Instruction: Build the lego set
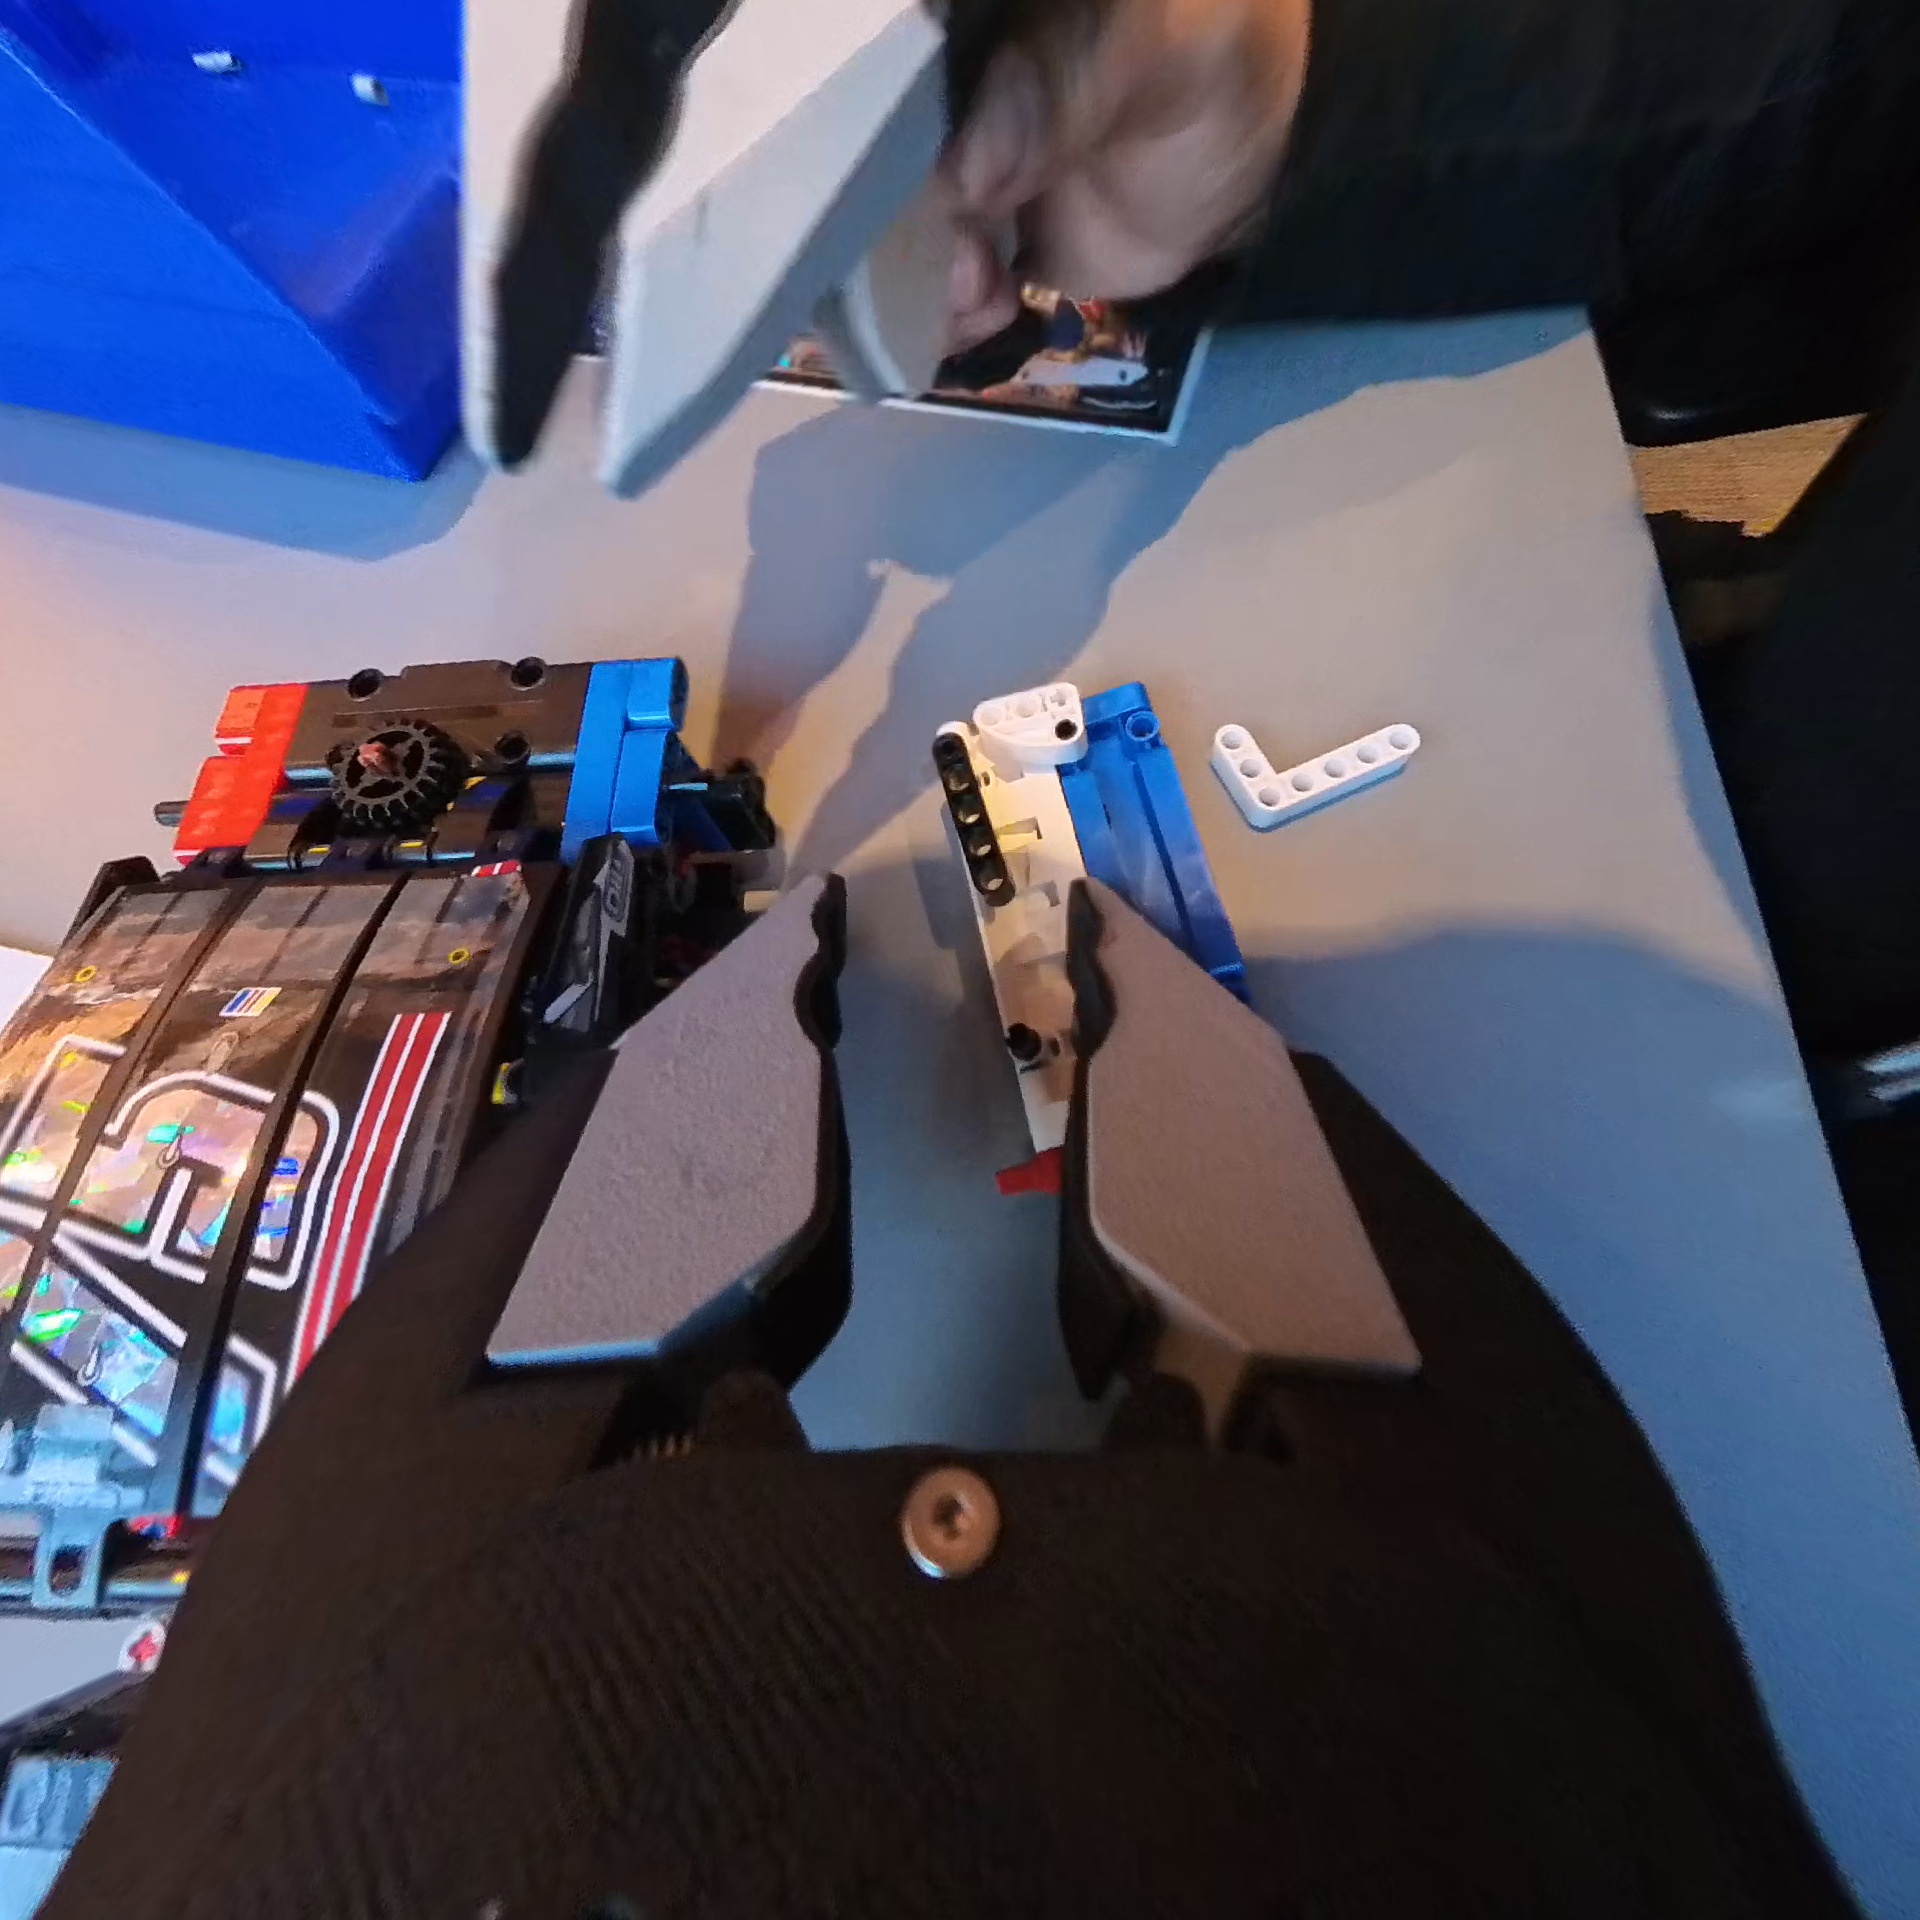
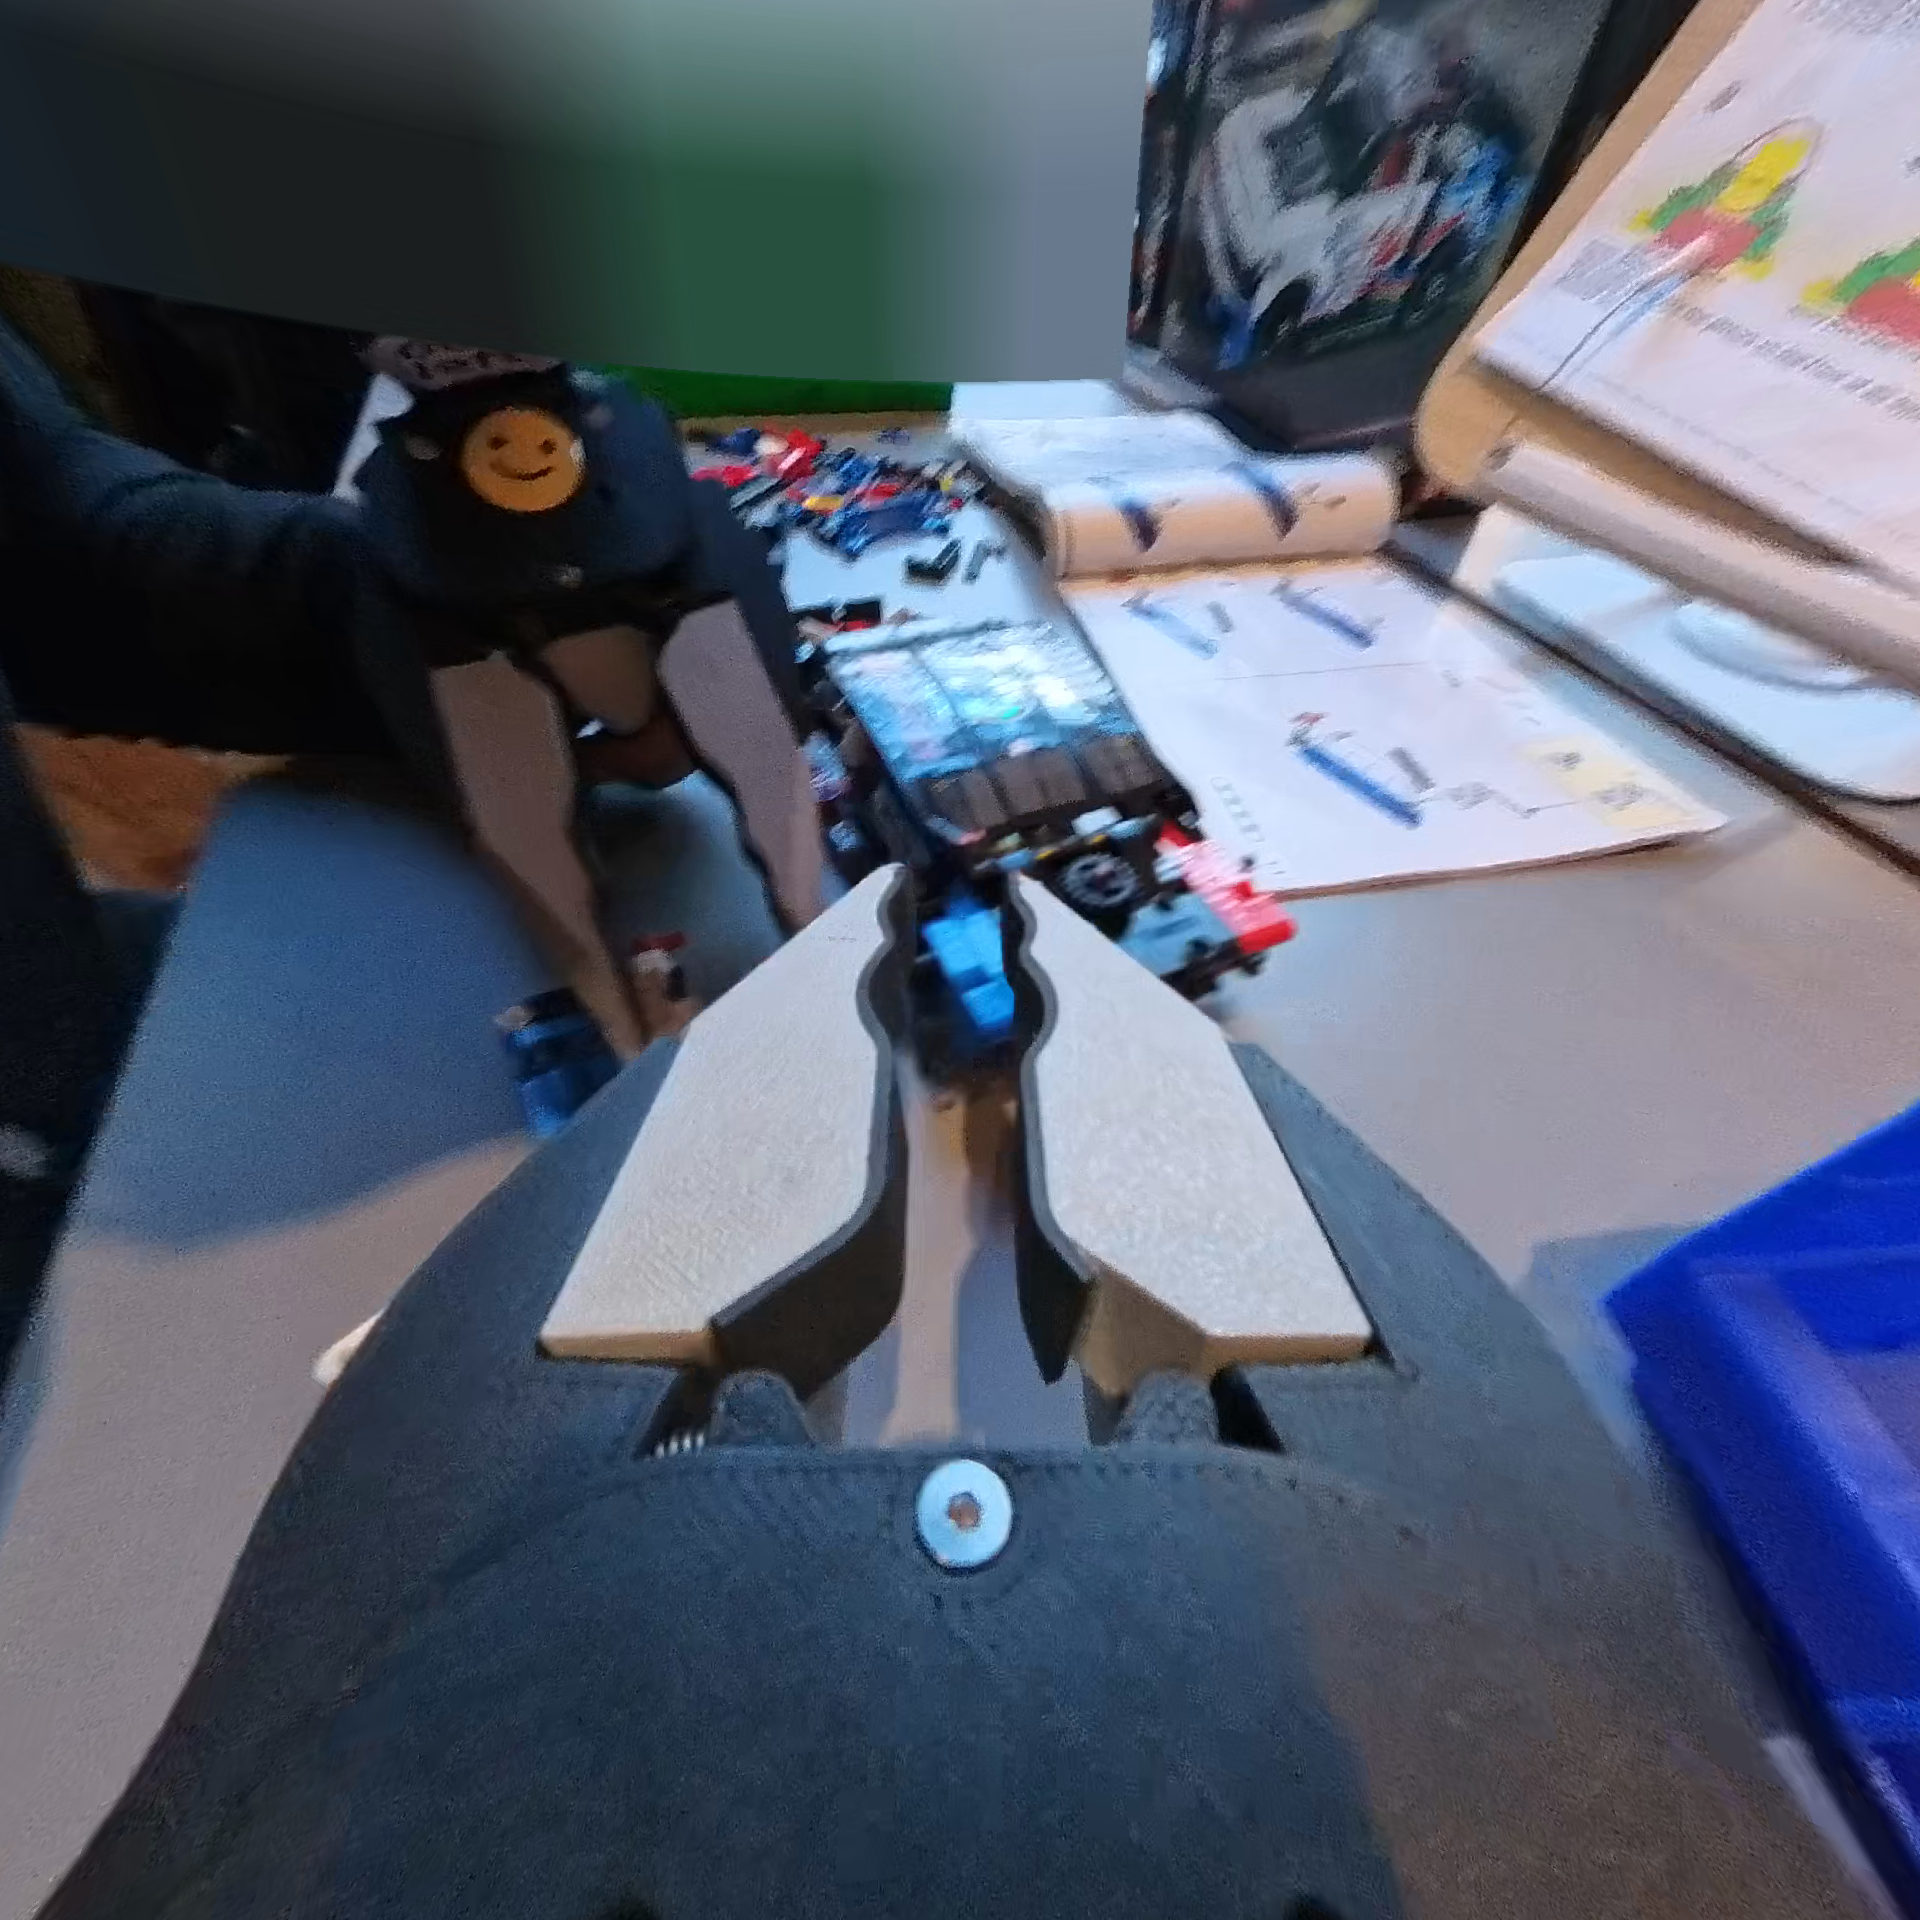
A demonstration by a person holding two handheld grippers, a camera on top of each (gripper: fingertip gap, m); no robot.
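Note:
The black car model [image 1: 312, 987] with red and blue end parts lies on the grey table [image 1: 1403, 1091], left of my left gripper [image 1: 956, 914]. That gripper is open and low over a white and blue sub-assembly [image 1: 1039, 831]; its right finger [image 1: 1195, 1091] covers part of it. A white L-shaped beam [image 1: 1309, 774] lies just right of it. My right gripper [image 2: 958, 894] is narrowly open and empty, held above the table facing the car's blue end [image 2: 966, 966]. It shows blurred at the top of the left wrist view [image 1: 623, 312]. The left gripper [image 2: 717, 977] also appears in the right wrist view.
A blue bin [image 1: 208, 208] stands behind the car, also in the right wrist view [image 2: 1818, 1455]. An open instruction booklet [image 2: 1351, 727] lies beside the car, with boxes [image 2: 1714, 312] behind it. Loose parts [image 2: 862, 488] are piled at the far end. A person's dark sleeve [image 1: 1558, 156] is near the table edge. The left gripper's tips are roughly 8 cm from the right gripper's.

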